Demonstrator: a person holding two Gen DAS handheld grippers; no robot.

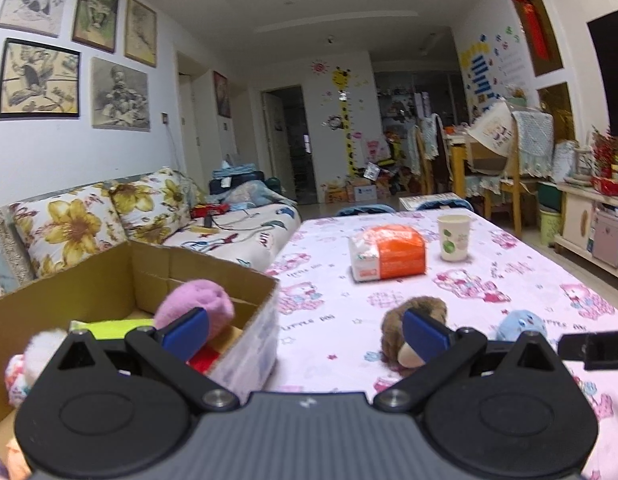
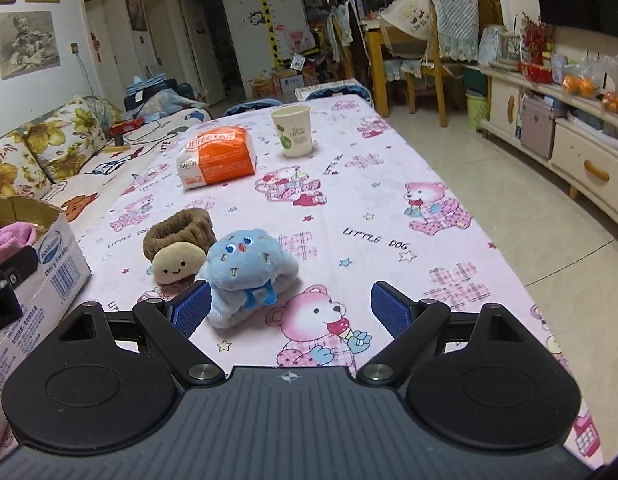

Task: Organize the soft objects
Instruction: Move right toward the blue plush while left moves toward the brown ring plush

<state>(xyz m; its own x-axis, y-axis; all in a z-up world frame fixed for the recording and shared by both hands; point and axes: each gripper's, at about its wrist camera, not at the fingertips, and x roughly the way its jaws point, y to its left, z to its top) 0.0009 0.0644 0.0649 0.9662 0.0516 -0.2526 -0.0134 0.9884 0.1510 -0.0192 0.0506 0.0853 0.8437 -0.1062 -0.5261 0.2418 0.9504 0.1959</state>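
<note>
While both tongs, left tongs (image 1: 305,334) and right tongs (image 2: 291,310), gape empty, blue plush (image 2: 249,276) sits lower center on desk (image 2: 389,208); next: right closes on it, carries to box (image 1: 109,276).

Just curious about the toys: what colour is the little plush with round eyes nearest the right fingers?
Light blue plush toy; clearest in the right wrist view.

Tablecloth (image 2: 389,184) showing pale pink, printed with pink bears, stars, plaid patches. Blue plush (image 2: 245,276) sitting light blue; brown plush (image 2: 177,248) wearing a tan smiling face. Pink plush (image 1: 195,304) showing in the brown cardboard box (image 1: 109,276). Packet (image 2: 217,158) showing orange and white; paper cup (image 2: 292,131) cream with green print.
</note>
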